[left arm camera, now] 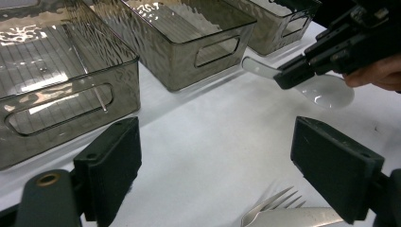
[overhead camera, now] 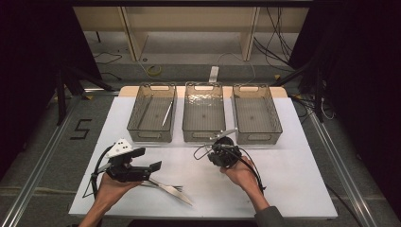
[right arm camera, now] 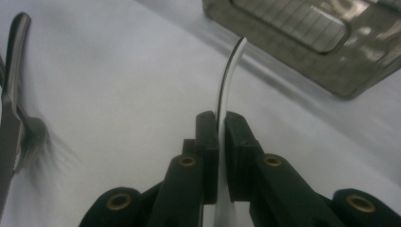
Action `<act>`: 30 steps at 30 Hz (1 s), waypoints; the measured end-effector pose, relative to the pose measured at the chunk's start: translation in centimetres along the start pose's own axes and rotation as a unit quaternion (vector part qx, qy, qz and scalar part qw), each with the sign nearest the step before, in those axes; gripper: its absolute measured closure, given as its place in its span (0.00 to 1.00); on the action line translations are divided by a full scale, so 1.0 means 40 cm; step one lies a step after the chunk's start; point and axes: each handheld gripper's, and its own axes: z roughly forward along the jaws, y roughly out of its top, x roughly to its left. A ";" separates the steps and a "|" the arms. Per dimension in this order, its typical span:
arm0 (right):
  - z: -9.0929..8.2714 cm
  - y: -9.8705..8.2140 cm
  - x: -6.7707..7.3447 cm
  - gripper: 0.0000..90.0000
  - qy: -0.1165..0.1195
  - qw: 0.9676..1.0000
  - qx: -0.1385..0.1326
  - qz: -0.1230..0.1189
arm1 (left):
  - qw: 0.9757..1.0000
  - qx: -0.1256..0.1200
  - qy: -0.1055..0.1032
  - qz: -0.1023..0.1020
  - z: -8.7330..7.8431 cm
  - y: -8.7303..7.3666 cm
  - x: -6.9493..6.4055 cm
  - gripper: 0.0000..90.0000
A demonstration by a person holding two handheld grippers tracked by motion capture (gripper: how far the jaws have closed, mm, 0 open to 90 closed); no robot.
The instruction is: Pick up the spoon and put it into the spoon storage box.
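Note:
My right gripper (overhead camera: 222,141) is shut on a pale plastic spoon (overhead camera: 228,132), held just in front of the middle bin (overhead camera: 203,135). In the right gripper view the spoon (right arm camera: 230,71) stands edge-on between the pads of the right gripper (right arm camera: 221,124). The left gripper view shows the spoon's bowl (left arm camera: 326,91) hanging below the right gripper (left arm camera: 289,78). My left gripper (overhead camera: 150,160) rests open near the front left, with nothing between its jaws (left arm camera: 231,156). A metal fork (left arm camera: 272,204) lies on the table just beyond it, beside other cutlery (overhead camera: 170,188).
Three smoky clear bins stand in a row at the back: left bin (overhead camera: 150,136), middle bin, right bin (overhead camera: 257,137). A thin pale utensil (overhead camera: 166,113) lies in the left bin. The white table top (overhead camera: 288,179) ends close in front of both hands.

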 end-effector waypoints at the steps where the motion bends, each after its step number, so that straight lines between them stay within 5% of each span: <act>1: -0.005 0.006 -0.003 0.96 0.000 1.000 -0.005 0.001 | 1.000 -0.002 0.000 -0.002 0.000 0.000 0.000 0.18; 13: -0.062 0.099 -0.045 0.95 -0.009 0.999 -0.043 0.001 | 1.000 -0.013 0.001 -0.010 -0.006 0.000 0.005 0.18; 30: -0.071 0.225 -0.091 0.95 -0.032 0.998 -0.052 0.004 | 1.000 -0.022 -0.005 -0.013 -0.010 0.000 0.009 0.18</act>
